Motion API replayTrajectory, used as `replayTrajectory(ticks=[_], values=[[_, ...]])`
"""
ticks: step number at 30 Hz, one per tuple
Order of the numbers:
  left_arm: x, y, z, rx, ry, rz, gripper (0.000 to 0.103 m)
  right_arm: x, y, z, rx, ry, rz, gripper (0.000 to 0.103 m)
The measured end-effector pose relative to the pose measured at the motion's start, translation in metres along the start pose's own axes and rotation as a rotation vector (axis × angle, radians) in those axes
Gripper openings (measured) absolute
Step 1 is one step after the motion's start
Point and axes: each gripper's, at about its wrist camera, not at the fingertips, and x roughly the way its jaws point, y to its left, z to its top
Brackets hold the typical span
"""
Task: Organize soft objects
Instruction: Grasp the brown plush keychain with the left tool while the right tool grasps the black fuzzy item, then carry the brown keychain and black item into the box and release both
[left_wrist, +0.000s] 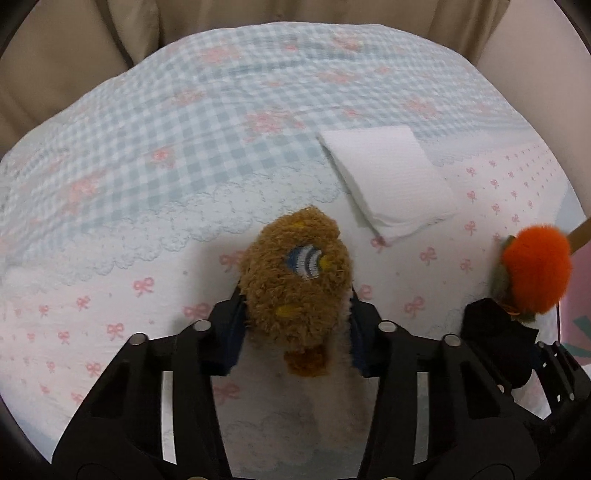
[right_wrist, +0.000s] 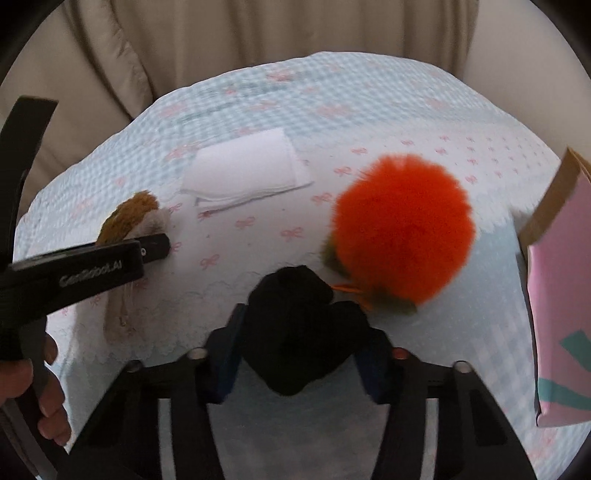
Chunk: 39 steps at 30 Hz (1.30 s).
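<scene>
Left fingers (left_wrist: 236, 325) clamp the brown plush (left_wrist: 297, 280) lengthwise (right grips black cloth (right_wrist: 299, 332)).

Two plush toys are in view: one brown shaggy toy (left_wrist: 299, 284) with a striped embroidered patch, and one bright orange fluffy toy (right_wrist: 402, 229) with olive leaves and a black part. There is one folded white cloth (left_wrist: 388, 177) and one pink box (right_wrist: 557, 295). Two black grippers appear, the left gripper (left_wrist: 295, 314) and the right gripper (right_wrist: 303, 332).
</scene>
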Motion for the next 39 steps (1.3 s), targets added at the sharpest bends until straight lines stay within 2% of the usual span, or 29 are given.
replayTrajectory(ticks=[1,8,16,21,30,34,39], values=[[-0.001,0.002,0.0,-0.007,-0.001,-0.005,0.039,0.0,0.001,0.0,-0.003,-0.003,0.0,0.036],[-0.005,0.0,-0.001,0.008,-0.001,0.001,0.035,0.002,0.005,0.001,-0.008,-0.008,0.007,0.023],[-0.035,-0.007,-0.009,-0.007,-0.022,-0.007,0.034,-0.02,0.005,-0.009,-0.034,-0.015,0.021,0.022],[-0.07,-0.013,-0.01,-0.008,-0.034,-0.01,0.034,-0.048,-0.001,-0.003,-0.023,-0.032,0.023,0.022],[-0.175,-0.033,0.007,-0.009,-0.087,-0.029,0.034,-0.147,-0.018,0.039,-0.029,-0.115,0.033,0.022],[-0.233,-0.059,0.02,0.024,-0.13,-0.026,0.034,-0.206,-0.032,0.06,-0.038,-0.158,0.015,0.022],[-0.283,-0.097,0.032,0.059,-0.163,-0.035,0.034,-0.265,-0.062,0.074,0.009,-0.19,0.01,0.022]])
